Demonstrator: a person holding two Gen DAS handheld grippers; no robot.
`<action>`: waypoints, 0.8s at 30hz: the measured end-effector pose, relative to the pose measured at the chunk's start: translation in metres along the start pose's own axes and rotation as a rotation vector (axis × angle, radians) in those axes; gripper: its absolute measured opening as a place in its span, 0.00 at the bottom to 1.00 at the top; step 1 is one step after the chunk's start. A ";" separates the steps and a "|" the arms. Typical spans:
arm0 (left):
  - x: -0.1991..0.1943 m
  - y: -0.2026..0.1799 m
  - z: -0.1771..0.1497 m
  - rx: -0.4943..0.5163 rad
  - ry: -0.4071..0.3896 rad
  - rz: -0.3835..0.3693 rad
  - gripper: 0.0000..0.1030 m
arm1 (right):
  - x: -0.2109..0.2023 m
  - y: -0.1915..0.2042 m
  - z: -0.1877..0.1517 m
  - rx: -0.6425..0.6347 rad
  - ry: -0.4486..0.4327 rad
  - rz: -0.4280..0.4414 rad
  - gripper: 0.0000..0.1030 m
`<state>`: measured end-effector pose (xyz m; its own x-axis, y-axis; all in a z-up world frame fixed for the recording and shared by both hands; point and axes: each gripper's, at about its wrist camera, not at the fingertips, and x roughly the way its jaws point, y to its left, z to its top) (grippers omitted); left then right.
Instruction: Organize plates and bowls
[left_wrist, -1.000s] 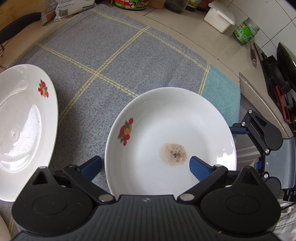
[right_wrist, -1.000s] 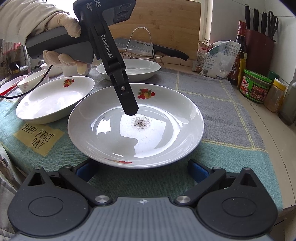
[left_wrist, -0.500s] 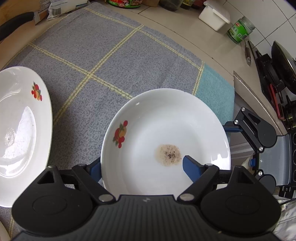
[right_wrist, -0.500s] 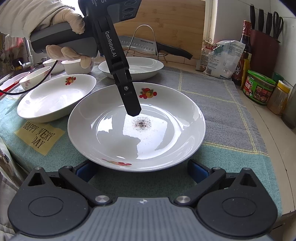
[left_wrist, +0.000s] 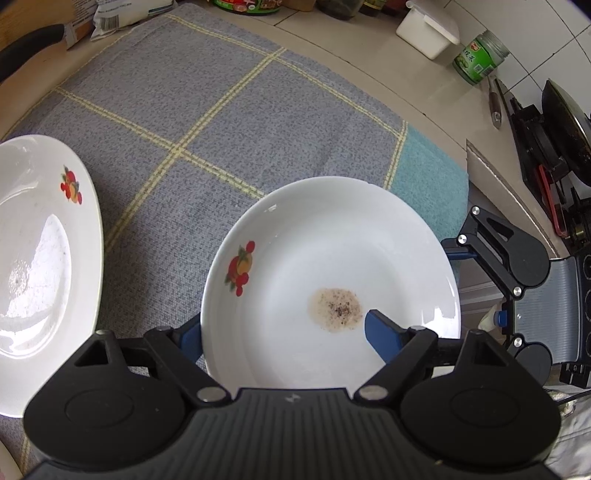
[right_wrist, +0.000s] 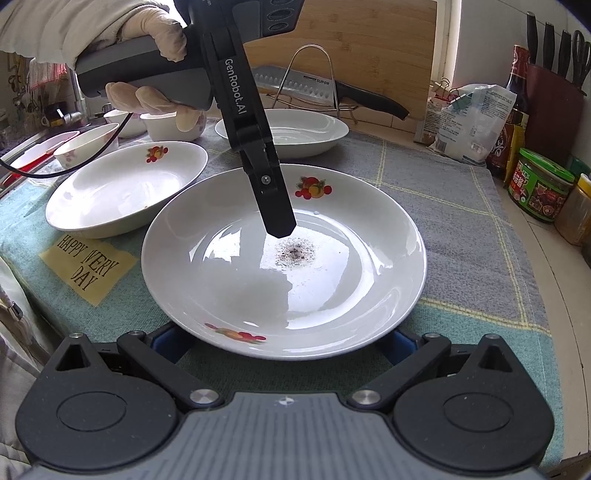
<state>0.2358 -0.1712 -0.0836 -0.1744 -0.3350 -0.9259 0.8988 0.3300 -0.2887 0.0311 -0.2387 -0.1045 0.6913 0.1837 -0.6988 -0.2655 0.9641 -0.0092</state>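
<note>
The plate (left_wrist: 332, 258), holding a speckled residue patch (left_wrist: 336, 308), has its rim pinched by the left tool (left_wrist: 284, 332).

Open cloth (left_wrist: 207, 110) lies free at twelve o'clock of the soiled plate (left_wrist: 332, 236); a second plate (left_wrist: 40, 258) blocks nine, jars (right_wrist: 539, 184) crowd three.
</note>
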 end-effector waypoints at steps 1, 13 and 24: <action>0.000 0.000 0.000 -0.001 0.000 0.002 0.84 | 0.000 0.000 0.001 -0.002 0.004 0.000 1.00; 0.003 -0.006 -0.001 0.008 -0.017 0.043 0.84 | -0.004 -0.001 0.006 -0.008 0.023 -0.009 1.00; -0.005 -0.010 0.013 -0.007 -0.073 0.051 0.84 | -0.012 -0.013 0.012 -0.039 0.015 -0.031 1.00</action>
<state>0.2327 -0.1841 -0.0732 -0.0985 -0.3813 -0.9192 0.9027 0.3545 -0.2438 0.0345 -0.2511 -0.0871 0.6897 0.1510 -0.7082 -0.2707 0.9609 -0.0587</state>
